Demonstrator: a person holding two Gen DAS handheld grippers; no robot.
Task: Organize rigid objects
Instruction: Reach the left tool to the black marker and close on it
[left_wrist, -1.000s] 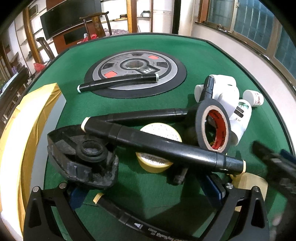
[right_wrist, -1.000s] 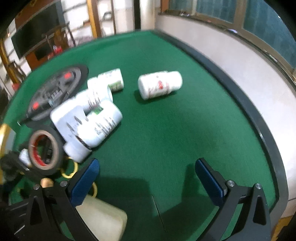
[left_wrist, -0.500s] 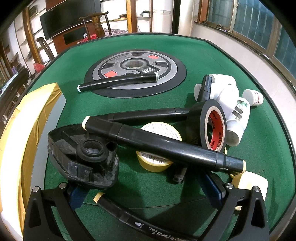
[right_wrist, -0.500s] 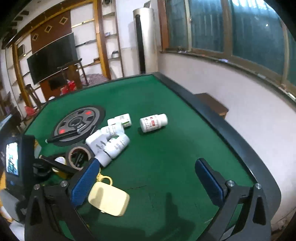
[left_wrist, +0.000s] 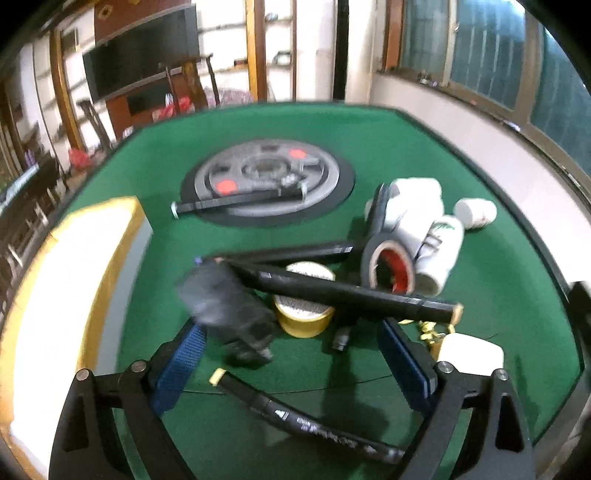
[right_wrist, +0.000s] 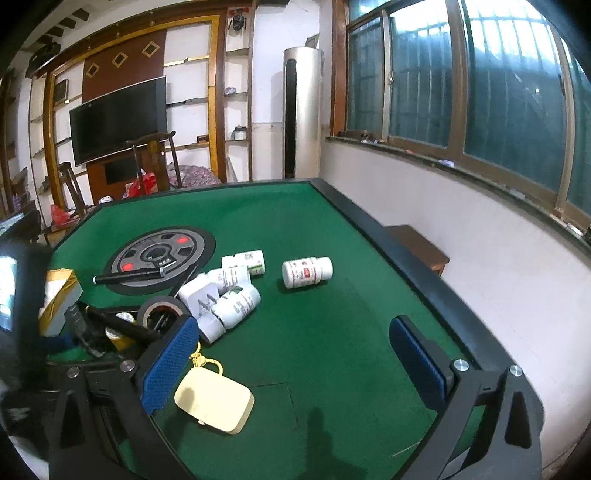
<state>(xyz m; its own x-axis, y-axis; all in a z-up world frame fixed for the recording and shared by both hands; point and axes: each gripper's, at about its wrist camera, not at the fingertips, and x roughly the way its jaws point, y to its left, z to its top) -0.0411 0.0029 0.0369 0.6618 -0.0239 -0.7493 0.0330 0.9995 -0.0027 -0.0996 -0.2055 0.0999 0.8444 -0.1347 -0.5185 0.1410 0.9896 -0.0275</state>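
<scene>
black plastic part (left_wrist: 225, 306) blurred, just beyond left gripper (left_wrist: 291, 365) left pad

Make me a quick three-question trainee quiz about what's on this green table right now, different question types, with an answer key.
1. True or false: the lone white bottle with the red label lies on its side, apart from the cluster of white bottles.
2. Multiple choice: the black marker farthest from the cameras rests on
A) the yellow tape roll
B) the round grey disc
C) the cream case
3. Fill in: the right hand-held gripper holds ____.

Key: 1 true; 2 B; 3 nothing, as its jaws stand open over bare green felt.
</scene>
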